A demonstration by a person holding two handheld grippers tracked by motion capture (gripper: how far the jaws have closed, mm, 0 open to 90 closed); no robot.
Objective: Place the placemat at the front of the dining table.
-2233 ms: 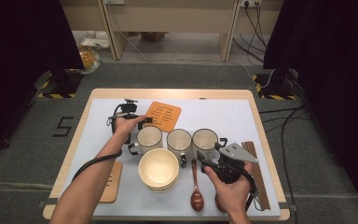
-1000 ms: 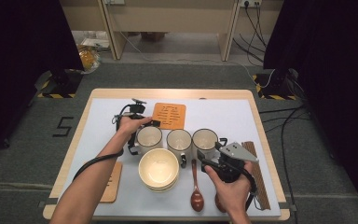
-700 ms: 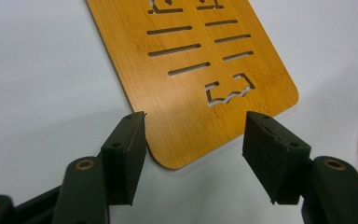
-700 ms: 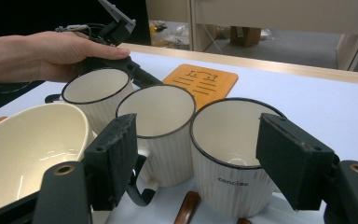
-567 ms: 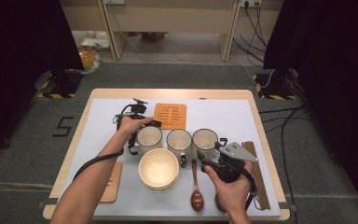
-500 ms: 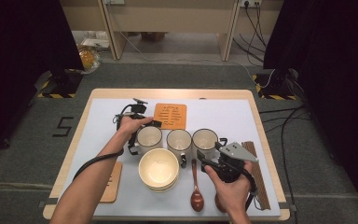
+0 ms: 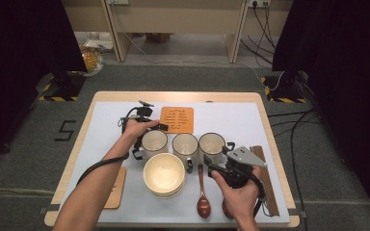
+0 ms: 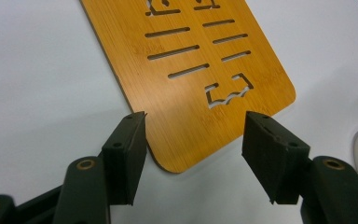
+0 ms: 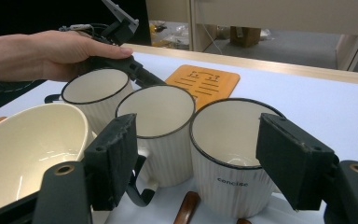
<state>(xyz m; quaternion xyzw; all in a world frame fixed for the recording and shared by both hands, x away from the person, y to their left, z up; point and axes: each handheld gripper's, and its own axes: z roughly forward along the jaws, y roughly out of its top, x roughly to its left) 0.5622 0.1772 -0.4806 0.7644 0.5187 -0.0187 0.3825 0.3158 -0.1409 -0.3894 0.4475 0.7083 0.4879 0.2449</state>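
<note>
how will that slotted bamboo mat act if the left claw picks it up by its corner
The bamboo mat looks thin and stiff, so it probably lifts as a flat board. Lying flush on the table, its edge may be hard to get under. It likely weighs little.

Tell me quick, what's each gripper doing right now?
Left gripper: open, fingers astride the wooden trivet corner, holding nothing.
Right gripper: open, empty, facing the mugs.

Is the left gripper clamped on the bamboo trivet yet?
No, open. The left gripper jaws stand apart, straddling the bamboo trivet corner, which lies flat on the table.
</note>
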